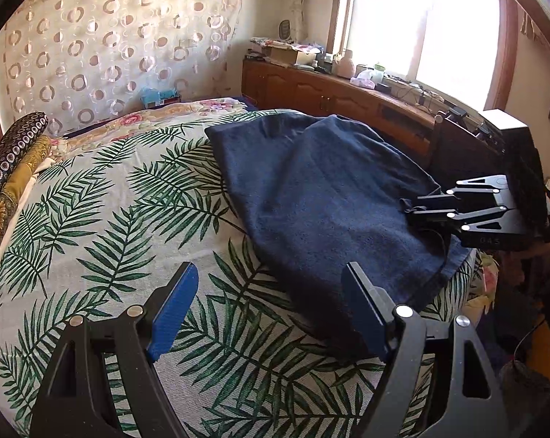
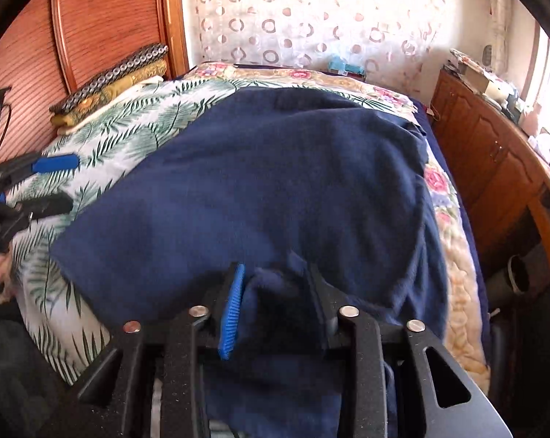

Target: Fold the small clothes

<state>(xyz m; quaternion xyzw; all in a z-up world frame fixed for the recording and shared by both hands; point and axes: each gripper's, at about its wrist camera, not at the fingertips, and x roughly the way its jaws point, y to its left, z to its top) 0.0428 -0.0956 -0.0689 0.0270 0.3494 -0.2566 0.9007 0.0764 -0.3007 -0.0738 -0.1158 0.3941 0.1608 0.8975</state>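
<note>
Two tongs work over one bed [image 1: 92, 219]; the left tongs [image 1: 271, 310] stand spread and empty above the leaf-print cover, just beside the near edge of the one blue towel [image 1: 311, 189]; the right tongs [image 2: 275, 303] are clenched on a bunched corner of that towel; farther off, one stack of folded cloths [image 1: 8, 182] lies by the headboard.

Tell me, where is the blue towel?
The towel lies on the leafy bedspread, toward the bed's window side, its near edge between the right tool's fingers.
</note>
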